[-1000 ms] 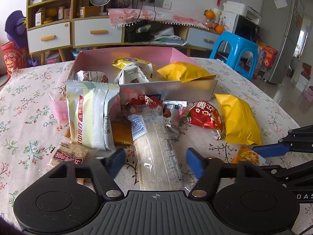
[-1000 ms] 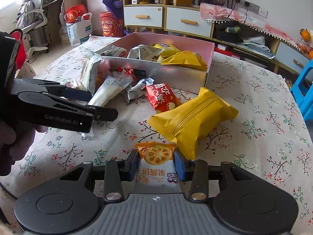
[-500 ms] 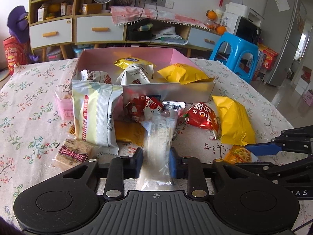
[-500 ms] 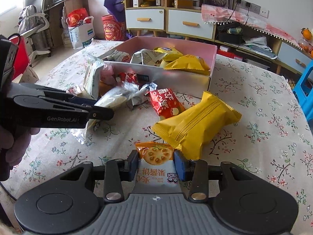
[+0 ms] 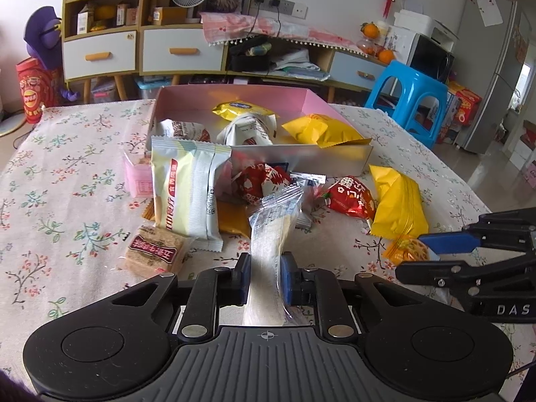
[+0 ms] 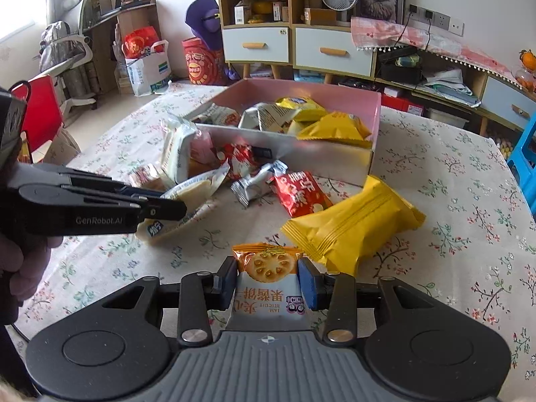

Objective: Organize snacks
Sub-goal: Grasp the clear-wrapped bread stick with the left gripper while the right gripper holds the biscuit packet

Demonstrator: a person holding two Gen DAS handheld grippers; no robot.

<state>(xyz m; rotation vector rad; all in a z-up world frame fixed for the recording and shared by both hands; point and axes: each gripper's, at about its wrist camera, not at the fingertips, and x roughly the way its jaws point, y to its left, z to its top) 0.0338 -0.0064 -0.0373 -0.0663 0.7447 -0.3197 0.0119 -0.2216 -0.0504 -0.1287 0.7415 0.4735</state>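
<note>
Left wrist view: the pink box [image 5: 315,98] sits mid-table holding what I count as four packets, open-topped, I judge, so snacks can be dropped in, with some nine more loose on the floral tablecloth [image 5: 60,201] before it. My left gripper [image 5: 264,276] is clamped on the near end of the clear cracker sleeve [image 5: 273,231], its far end raised, probably bound for the box. My right gripper [image 6: 268,283] pinches one jam biscuit packet [image 6: 268,281] just beside the big yellow bag [image 6: 351,227].
</note>
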